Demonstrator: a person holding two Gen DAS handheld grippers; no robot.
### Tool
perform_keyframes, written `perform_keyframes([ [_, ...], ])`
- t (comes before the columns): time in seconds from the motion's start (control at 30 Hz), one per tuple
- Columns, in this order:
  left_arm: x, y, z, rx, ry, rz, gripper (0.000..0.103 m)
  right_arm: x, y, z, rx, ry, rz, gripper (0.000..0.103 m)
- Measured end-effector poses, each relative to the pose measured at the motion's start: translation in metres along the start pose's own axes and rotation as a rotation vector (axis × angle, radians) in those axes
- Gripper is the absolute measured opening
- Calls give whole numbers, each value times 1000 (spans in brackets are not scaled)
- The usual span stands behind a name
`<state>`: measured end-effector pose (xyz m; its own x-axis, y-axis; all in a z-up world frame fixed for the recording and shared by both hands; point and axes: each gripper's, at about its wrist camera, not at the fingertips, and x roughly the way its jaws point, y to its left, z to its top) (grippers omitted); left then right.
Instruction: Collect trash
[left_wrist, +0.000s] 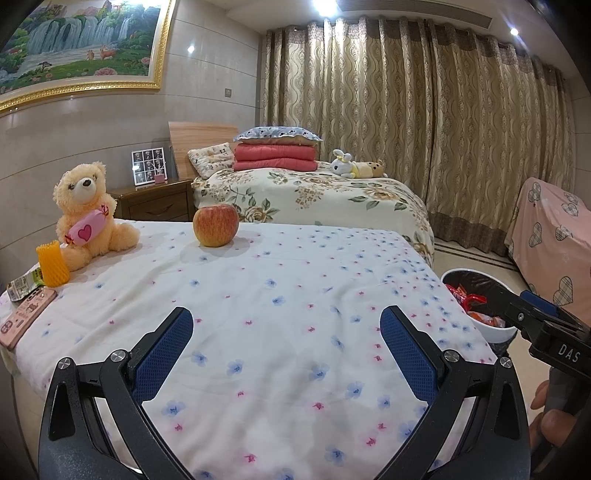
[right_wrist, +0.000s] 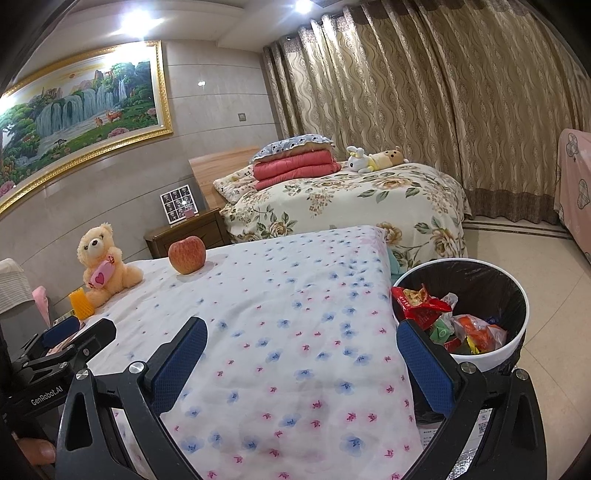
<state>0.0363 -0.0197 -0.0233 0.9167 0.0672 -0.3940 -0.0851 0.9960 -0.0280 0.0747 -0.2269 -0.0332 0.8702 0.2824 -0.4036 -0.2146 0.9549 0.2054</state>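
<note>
A white bin with a black liner (right_wrist: 491, 354) stands on the floor at the right of the flowered table and holds red and orange wrappers (right_wrist: 421, 304); it also shows in the left wrist view (left_wrist: 495, 332). My left gripper (left_wrist: 286, 350) is open and empty over the table's near part. My right gripper (right_wrist: 301, 362) is open and empty, its right finger near the bin's rim. An orange foam fruit net (left_wrist: 52, 264) and a green-white wrapper (left_wrist: 22, 286) lie at the table's left edge. The net also shows in the right wrist view (right_wrist: 79, 303).
A red apple (left_wrist: 216, 225) and a teddy bear (left_wrist: 86, 210) sit at the table's far side. A pink phone (left_wrist: 26, 314) lies at the left edge. Behind are a nightstand (left_wrist: 155, 201), a flowered bed (left_wrist: 314, 195), curtains and a pink-covered piece of furniture (left_wrist: 550, 236).
</note>
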Motion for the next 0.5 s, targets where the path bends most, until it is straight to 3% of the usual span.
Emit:
perform_keyframes([
  [0.5, 0, -1, 2, -2, 2, -3, 103, 0, 1, 0, 1, 3, 4, 103],
])
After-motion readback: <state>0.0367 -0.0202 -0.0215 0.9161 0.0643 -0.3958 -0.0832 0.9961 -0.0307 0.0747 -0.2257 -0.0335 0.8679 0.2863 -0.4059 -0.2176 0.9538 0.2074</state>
